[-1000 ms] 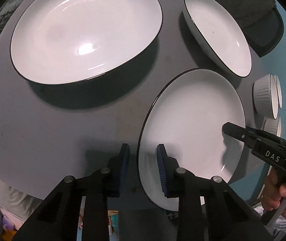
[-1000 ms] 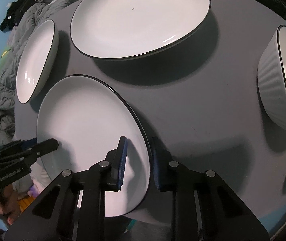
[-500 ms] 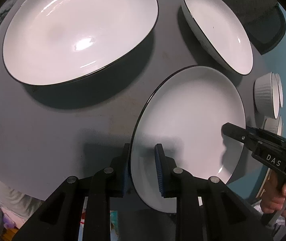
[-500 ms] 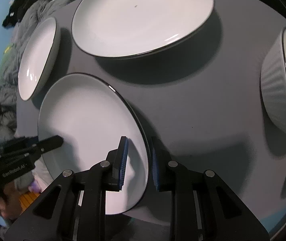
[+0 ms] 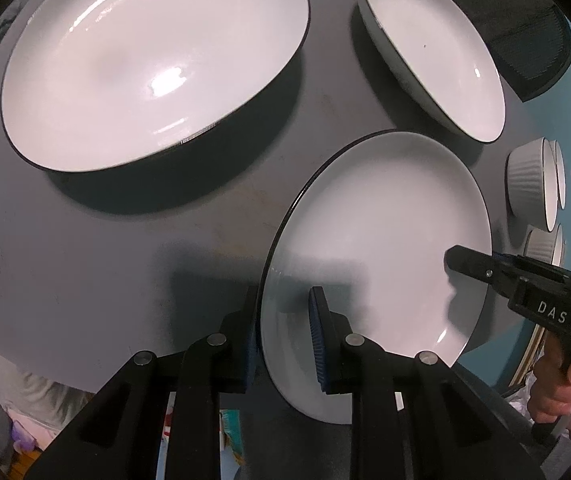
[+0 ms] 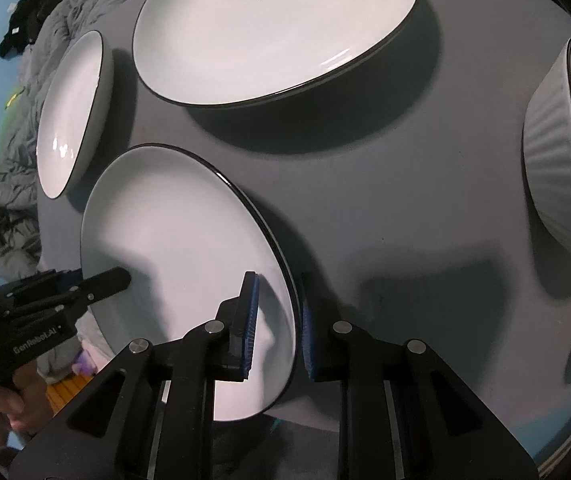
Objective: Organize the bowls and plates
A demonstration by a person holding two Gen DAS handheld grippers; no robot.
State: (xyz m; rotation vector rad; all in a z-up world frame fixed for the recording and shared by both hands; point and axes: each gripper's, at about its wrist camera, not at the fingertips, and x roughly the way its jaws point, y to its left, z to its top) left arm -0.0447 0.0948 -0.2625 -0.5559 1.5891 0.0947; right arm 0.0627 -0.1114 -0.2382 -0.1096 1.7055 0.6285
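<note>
Small plate: we see the white, dark-rimmed small plate (image 5: 385,224) at the near edge of the grey desk (image 5: 97,264), overhanging it slightly; in the left wrist view it sits toward 4 o'clock.
Left gripper: our left gripper (image 5: 283,328) straddles the small plate's rim at its 8 o'clock side, one blue pad on the white face, the other outside the rim; the jaws are nearly closed and seem clamped on the rim.
Right gripper: our right gripper (image 6: 277,320) straddles the same plate's opposite rim, one pad on the face, one under the edge; its jaws have just been closing with the rim between them, and seem to pinch it.
Large plate: the large plate (image 5: 153,60) lies toward 11 o'clock of the small plate, apart from it.
Shallow bowl: a shallow bowl (image 5: 437,48) stands at 1 o'clock, just beside the small plate.
Ribbed bowls: ribbed bowls (image 5: 533,184) sit at 3 o'clock near the desk's edge.
Person: a hand (image 5: 557,384) holds the right gripper's handle.
</note>
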